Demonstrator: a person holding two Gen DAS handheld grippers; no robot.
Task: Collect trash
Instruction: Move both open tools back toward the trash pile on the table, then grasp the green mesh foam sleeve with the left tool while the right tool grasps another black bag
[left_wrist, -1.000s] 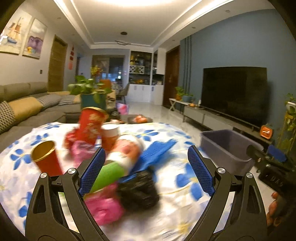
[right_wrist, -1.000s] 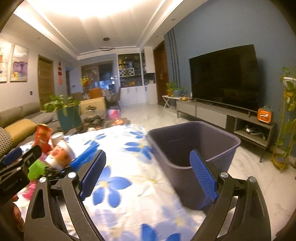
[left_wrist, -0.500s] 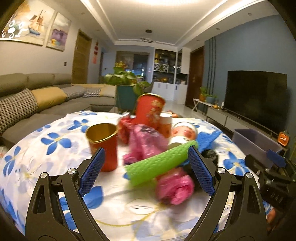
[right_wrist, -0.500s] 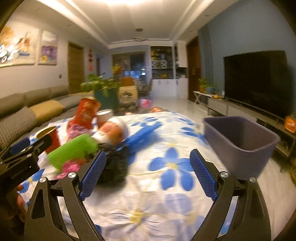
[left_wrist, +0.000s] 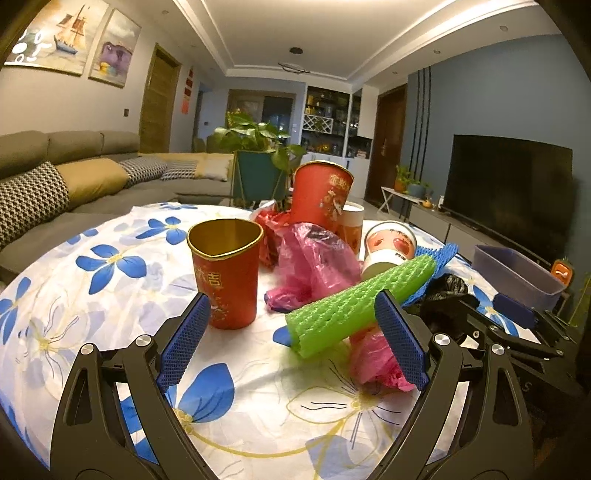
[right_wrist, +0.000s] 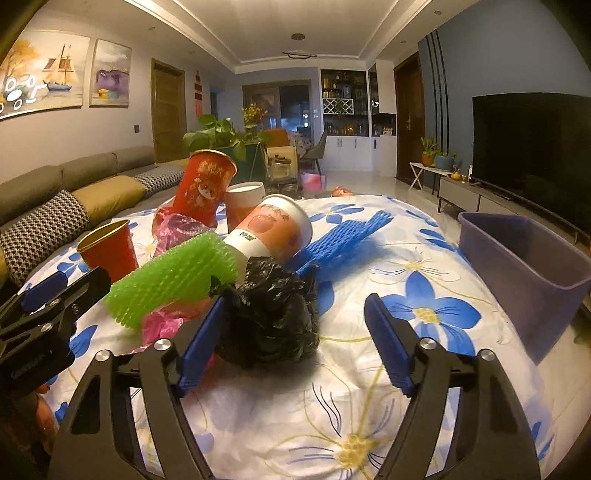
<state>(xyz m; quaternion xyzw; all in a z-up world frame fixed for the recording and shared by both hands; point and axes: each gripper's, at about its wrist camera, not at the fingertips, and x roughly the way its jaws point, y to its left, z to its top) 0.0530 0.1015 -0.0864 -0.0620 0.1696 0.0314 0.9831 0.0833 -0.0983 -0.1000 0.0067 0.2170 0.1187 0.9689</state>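
Both tongs hover low over the floral tablecloth (right_wrist: 424, 314). Left gripper (left_wrist: 291, 336) stands open before the green foam sleeve (left_wrist: 354, 306) and the red cup (left_wrist: 225, 273). Right gripper (right_wrist: 291, 339), jaws closing, has the black bag (right_wrist: 273, 310) between them, unpressed. Purple bin (right_wrist: 524, 269) sits far right.

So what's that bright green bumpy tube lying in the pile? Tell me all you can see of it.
The green tube looks like a foam-net sleeve, the soft mesh kind, neon green with a knobbly, ridged skin. It lies on its side, tilted, its far end raised against the white paper cup and its near end low, resting on a crumpled pink bag. Another pink bag is next to it, the black bag beside it. Its near end looks open and hollow. No hand-held gripper touches it.
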